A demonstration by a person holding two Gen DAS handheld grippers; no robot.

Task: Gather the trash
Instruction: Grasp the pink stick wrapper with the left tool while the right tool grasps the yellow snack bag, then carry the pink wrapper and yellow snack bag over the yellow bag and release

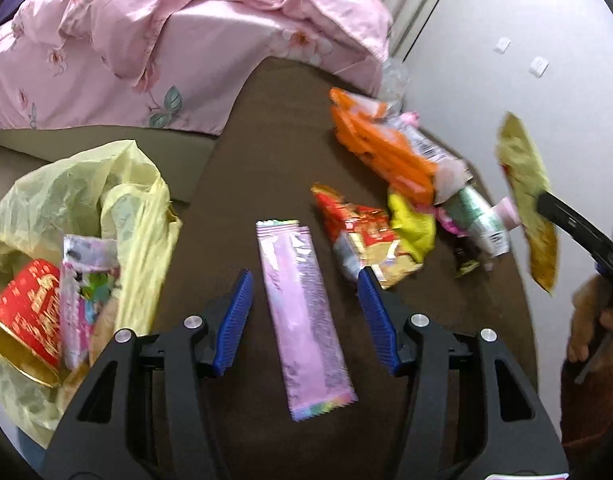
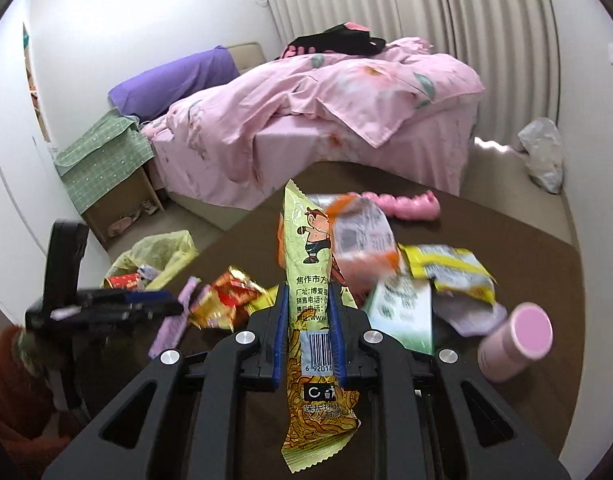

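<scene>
My left gripper (image 1: 304,282) is open, its blue fingers either side of a long pink wrapper (image 1: 300,312) lying flat on the brown table (image 1: 266,160). My right gripper (image 2: 308,296) is shut on a yellow-green snack wrapper (image 2: 310,264) and holds it above the table; it also shows in the left wrist view (image 1: 526,196). A yellow trash bag (image 1: 86,200) at the table's left edge holds a red cup (image 1: 30,316) and wrappers. A pile of trash lies at the right: an orange packet (image 1: 382,148), a red-gold wrapper (image 1: 358,232).
A pink bottle (image 2: 514,344) lies on the table at the right. A bed with a pink duvet (image 2: 326,108) stands behind the table, a green-covered nightstand (image 2: 102,164) to its left. A clear plastic bag (image 2: 542,152) lies on the floor by the curtain.
</scene>
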